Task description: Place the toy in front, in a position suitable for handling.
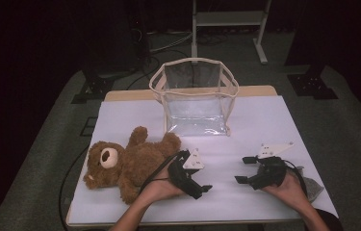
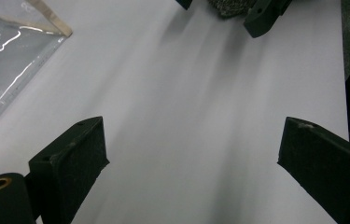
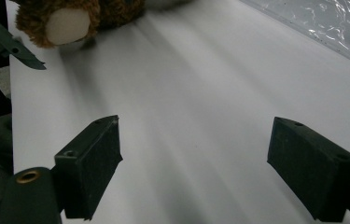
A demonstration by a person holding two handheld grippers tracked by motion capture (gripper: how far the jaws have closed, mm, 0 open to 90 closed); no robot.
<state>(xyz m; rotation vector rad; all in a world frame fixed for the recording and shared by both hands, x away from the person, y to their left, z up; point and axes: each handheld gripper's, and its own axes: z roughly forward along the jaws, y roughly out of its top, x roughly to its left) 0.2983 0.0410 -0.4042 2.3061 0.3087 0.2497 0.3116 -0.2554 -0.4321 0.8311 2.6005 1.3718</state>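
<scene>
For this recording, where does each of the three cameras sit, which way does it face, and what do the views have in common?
High view: above the person's side, facing forward and down on the white-covered table; forearms, left gripper, right gripper.
Left gripper view: rides the left gripper, facing across the table; open black jaws.
Right gripper view: rides the right gripper, facing the brown plush teddy bear; open jaws.
Shared: clear plastic bag with beige trim shows in all three.
</scene>
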